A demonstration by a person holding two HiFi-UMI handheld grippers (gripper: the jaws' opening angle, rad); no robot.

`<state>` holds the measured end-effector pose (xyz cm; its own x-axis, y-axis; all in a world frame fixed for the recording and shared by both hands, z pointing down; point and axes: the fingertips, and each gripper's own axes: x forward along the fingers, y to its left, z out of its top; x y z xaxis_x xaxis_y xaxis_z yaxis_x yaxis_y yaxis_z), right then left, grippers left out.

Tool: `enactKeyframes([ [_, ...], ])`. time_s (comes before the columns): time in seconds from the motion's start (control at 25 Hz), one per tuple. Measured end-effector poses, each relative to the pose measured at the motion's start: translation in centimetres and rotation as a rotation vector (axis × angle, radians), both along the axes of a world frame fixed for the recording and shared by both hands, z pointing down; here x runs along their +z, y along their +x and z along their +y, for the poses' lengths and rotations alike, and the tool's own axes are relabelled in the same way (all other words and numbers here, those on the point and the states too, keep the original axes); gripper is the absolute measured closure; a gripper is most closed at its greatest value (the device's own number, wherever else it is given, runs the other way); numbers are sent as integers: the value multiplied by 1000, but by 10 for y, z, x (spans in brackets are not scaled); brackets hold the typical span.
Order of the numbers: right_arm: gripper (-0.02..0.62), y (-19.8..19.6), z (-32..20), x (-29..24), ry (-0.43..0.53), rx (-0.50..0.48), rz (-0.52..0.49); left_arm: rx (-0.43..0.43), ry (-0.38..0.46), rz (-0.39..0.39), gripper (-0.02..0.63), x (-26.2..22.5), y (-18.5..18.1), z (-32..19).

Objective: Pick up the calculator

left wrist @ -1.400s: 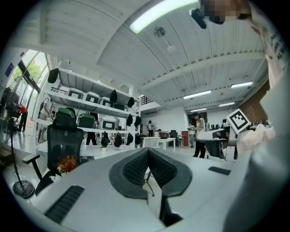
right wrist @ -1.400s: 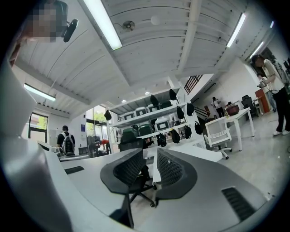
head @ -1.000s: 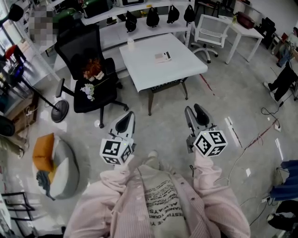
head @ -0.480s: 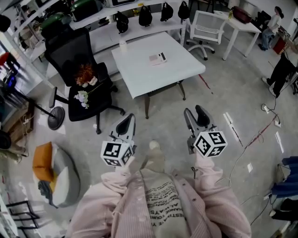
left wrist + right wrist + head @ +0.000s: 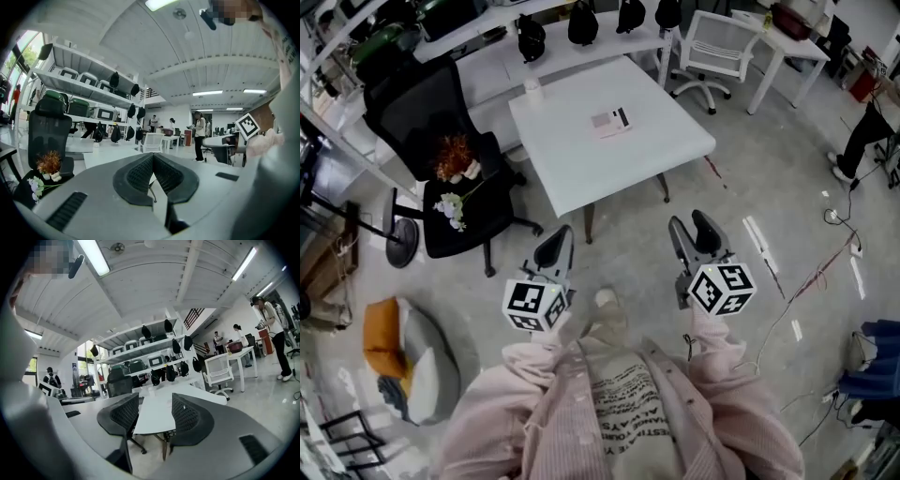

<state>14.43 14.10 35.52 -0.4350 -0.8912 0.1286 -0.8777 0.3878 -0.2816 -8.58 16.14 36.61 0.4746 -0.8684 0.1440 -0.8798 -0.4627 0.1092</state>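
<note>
the calculator (image 5: 610,122) lies flat near the middle of the white desk (image 5: 572,173), well apart from both grippers. the left gripper (image 5: 554,246) hangs over the floor short of the desk, its jaws pressed together at the tips with nothing between them. the right gripper (image 5: 693,232), level with it, has jaws that have just been opening; they stand wide apart and empty.
</note>
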Motion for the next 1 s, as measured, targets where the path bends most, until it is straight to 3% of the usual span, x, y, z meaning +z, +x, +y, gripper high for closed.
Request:
enactKeyframes([
  [0.6, 407, 5, -128, 18, -35, 48, -29, 22, -15, 3, 604, 12, -1, -140],
  [1.0, 407, -3, -166, 30, -52, 44, -44, 50, -36, 7, 604, 26, 1, -174],
])
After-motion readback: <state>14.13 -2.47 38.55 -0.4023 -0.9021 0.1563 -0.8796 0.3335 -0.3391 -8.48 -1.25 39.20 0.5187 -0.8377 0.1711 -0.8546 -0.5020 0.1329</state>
